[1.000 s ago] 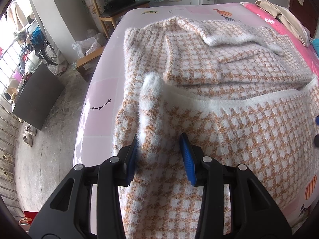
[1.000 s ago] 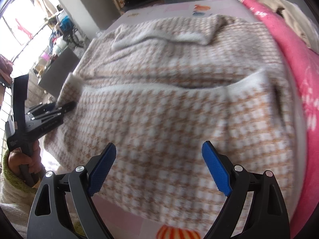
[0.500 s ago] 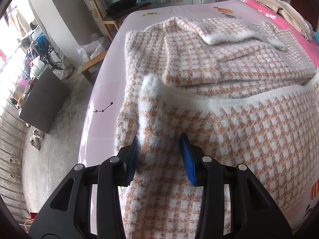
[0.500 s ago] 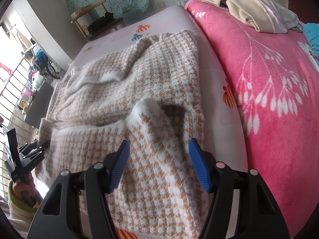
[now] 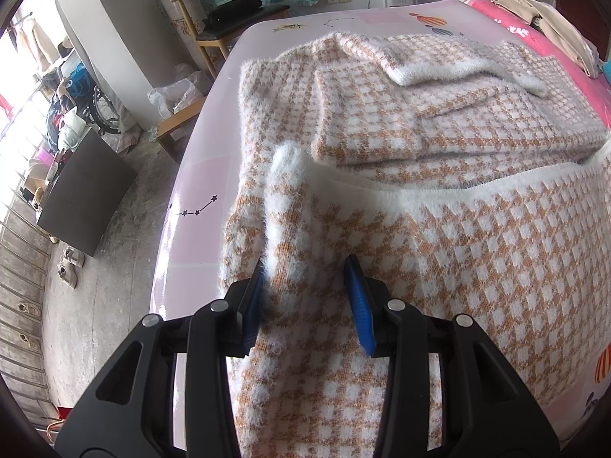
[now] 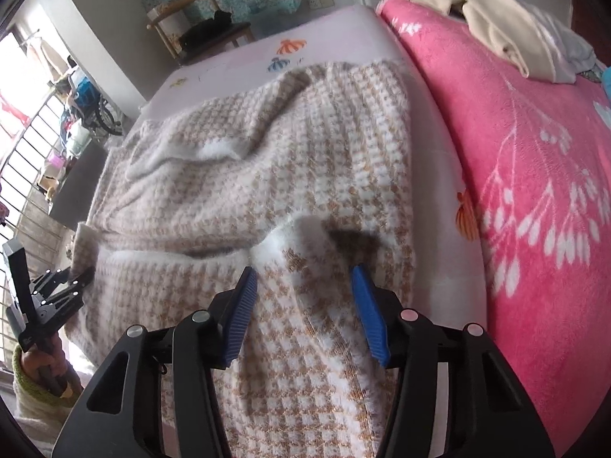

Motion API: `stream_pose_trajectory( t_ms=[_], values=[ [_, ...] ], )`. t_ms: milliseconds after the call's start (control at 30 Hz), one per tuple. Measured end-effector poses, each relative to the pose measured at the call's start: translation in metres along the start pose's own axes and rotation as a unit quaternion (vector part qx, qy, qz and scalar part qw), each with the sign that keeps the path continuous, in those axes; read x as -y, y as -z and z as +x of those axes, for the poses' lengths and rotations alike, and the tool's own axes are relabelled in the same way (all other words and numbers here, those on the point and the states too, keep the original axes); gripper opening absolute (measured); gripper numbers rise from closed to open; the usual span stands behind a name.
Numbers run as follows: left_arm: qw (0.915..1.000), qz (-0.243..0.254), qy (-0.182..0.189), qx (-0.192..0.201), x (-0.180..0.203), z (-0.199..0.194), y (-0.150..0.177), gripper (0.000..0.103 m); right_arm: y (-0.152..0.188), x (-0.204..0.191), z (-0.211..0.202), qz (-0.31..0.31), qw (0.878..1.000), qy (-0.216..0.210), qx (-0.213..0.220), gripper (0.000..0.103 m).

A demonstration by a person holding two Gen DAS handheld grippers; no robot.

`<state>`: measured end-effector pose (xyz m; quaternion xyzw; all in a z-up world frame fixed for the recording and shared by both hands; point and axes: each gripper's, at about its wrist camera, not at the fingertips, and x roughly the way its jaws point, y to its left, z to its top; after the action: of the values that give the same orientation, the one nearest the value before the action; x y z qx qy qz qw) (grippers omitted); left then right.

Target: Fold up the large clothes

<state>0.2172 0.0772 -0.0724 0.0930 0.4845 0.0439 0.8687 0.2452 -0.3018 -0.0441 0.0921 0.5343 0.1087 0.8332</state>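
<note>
A fuzzy orange-and-white houndstooth sweater (image 5: 439,122) lies spread on the bed, its white-edged hem folded up toward me. My left gripper (image 5: 305,267) is shut on the hem's left corner, which stands up in a fuzzy ridge between the blue pads. In the right wrist view the same gripper (image 6: 57,290) shows at the far left, held by a hand in a green cuff. My right gripper (image 6: 303,271) is closing on the hem's right corner of the sweater (image 6: 267,152). The fabric bunches into a raised peak between its pads.
The sweater rests on a pale pink sheet (image 5: 198,191). A bright pink blanket (image 6: 534,152) covers the bed's right side, with beige clothes (image 6: 515,38) piled on it. A wooden chair (image 5: 229,26) stands past the bed's far end. Bare floor drops off on the left.
The right gripper slid right along the hem to its right corner and narrowed its jaws around the fabric, which now rises between them. The left gripper kept its hold and stayed put.
</note>
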Motion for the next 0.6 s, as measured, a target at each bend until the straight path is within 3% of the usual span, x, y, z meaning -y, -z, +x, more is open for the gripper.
stream_pose_trajectory(
  t_ms=[167, 333, 600],
  values=[
    [1.0, -0.001, 0.001, 0.0, 0.001, -0.001, 0.0, 0.039, 0.003, 0.008, 0.011, 0.016, 0.999, -0.011, -0.026, 0.053],
    [1.0, -0.001, 0.002, 0.001, 0.0, 0.0, 0.0, 0.039, 0.009, 0.009, 0.007, 0.012, 0.999, -0.024, -0.039, 0.063],
    [1.0, -0.001, 0.002, 0.001, 0.001, 0.0, 0.0, 0.039, 0.023, 0.004, 0.006, -0.008, 0.998, -0.025, -0.06, 0.066]
  ],
)
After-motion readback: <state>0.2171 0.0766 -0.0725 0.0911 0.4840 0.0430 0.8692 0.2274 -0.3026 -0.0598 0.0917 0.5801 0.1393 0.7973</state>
